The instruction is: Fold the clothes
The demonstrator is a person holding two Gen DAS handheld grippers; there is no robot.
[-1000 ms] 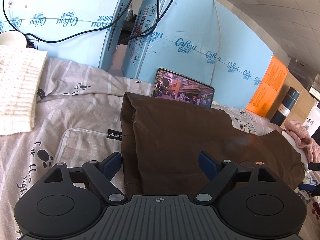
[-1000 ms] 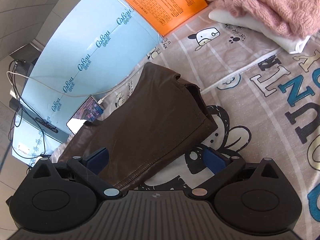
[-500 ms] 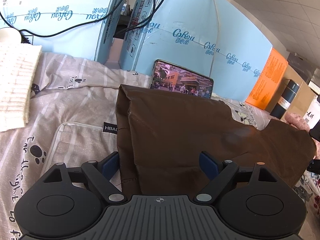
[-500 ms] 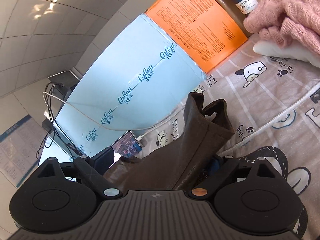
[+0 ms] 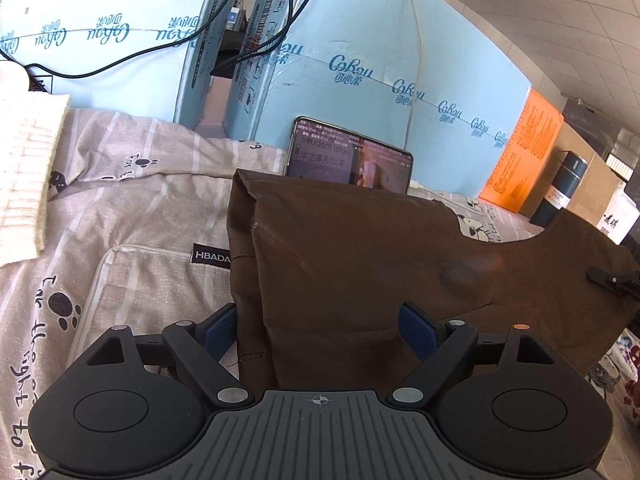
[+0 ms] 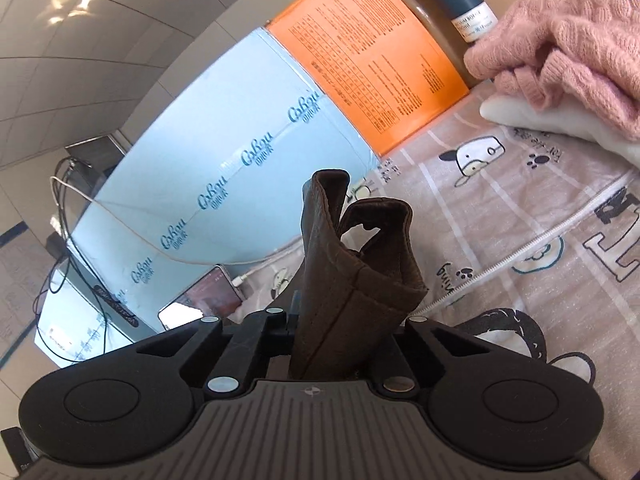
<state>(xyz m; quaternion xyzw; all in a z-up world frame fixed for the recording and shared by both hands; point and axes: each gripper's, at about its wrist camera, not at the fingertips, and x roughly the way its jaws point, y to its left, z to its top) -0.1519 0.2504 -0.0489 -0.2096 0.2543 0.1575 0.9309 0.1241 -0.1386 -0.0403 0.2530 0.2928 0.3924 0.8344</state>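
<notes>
A brown garment (image 5: 360, 256) lies folded on the patterned bedsheet (image 5: 132, 208). My left gripper (image 5: 320, 324) is open, its blue pads on either side of the garment's near left edge, the cloth between them. My right gripper (image 6: 340, 332) is shut on the brown garment (image 6: 344, 280), whose bunched end stands up out of the jaws. In the left wrist view the garment's right end (image 5: 592, 272) is lifted off the sheet, with the tip of the right gripper (image 5: 612, 280) on it.
A phone (image 5: 348, 156) leans on blue boxes (image 5: 360, 64) behind the garment. A cream knit (image 5: 24, 176) lies at left. A pink knit (image 6: 568, 44) on white cloth, an orange sheet (image 6: 380, 64) and a dark flask (image 6: 452, 0) are at right.
My right gripper closed on the garment's right end and lifted it off the sheet. My left gripper stayed open and moved slightly closer along the left edge.
</notes>
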